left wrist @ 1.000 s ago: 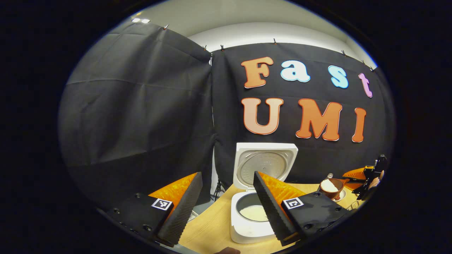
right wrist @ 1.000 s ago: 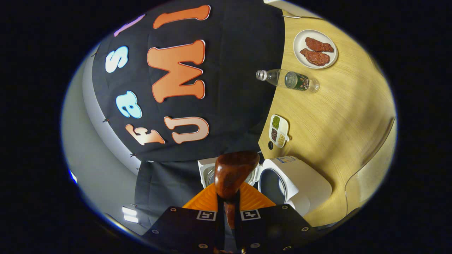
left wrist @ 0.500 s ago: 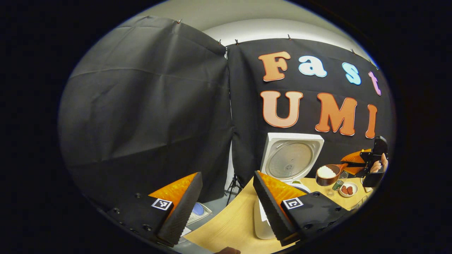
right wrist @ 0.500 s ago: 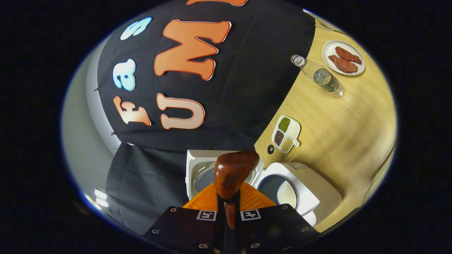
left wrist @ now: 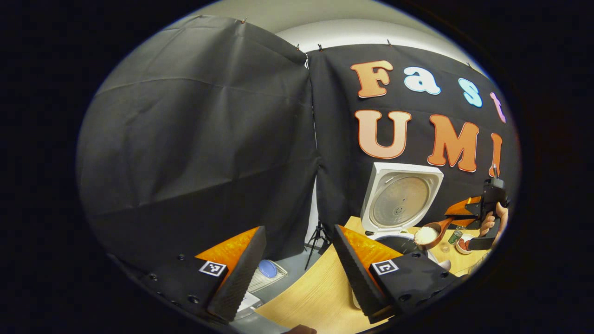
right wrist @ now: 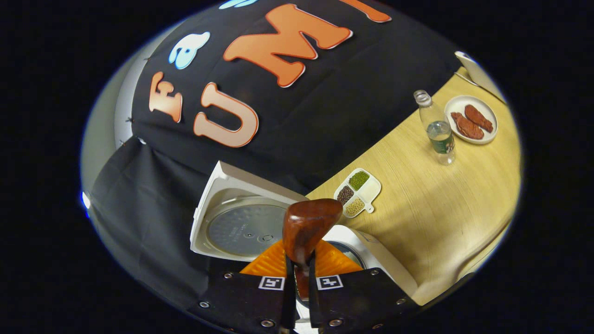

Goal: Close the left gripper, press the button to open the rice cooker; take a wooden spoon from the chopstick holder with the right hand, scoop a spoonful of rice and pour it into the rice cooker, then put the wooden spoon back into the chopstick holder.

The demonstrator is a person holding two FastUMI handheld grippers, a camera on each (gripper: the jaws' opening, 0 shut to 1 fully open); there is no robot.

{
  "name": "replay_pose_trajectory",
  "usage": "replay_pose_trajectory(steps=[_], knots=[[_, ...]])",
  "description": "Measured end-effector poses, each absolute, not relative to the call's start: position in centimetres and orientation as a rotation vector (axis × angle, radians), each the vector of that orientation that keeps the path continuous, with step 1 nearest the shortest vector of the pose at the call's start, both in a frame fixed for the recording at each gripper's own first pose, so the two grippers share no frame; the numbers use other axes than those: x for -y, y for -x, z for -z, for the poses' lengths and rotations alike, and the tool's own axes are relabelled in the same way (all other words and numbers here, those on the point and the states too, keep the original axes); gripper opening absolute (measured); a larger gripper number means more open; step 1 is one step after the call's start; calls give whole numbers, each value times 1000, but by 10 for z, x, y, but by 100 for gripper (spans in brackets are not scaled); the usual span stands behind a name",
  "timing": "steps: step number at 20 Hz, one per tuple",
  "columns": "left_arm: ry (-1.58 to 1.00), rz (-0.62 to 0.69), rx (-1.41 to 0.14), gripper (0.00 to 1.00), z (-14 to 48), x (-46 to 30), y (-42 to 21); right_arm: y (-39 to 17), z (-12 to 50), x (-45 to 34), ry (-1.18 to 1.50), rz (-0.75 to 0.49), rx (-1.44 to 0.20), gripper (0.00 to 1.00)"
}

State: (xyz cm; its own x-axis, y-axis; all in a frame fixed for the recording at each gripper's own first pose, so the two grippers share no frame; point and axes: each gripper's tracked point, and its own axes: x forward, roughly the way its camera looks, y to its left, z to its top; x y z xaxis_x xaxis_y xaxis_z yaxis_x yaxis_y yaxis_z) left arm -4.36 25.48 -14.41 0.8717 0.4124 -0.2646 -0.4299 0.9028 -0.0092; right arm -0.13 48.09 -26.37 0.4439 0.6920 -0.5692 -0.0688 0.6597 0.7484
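Right gripper clamped on wooden spoon handle; spoon back faces camera, hiding load. Left gripper wide apart, holding nothing, partly hiding rice cooker body. Cooker lid upright; rice-heaped spoon bowl tilted above pot. Bottle label unreadable. Hand grips far gripper.

The left gripper hangs with its fingers spread wide apart, gripping nothing. The right gripper, held in a hand, has both fingers pressed on the spoon handle.
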Motion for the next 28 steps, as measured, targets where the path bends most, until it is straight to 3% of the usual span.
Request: replay_pose_trajectory(steps=[19, 28], knots=[[64, -455, -284, 95, 152, -258, 45, 8, 217, -537, -194, -807, -661, 11], [55, -442, -272, 98, 147, -258, 52, 32, 179, -561, 127, -972, -404, 11]])
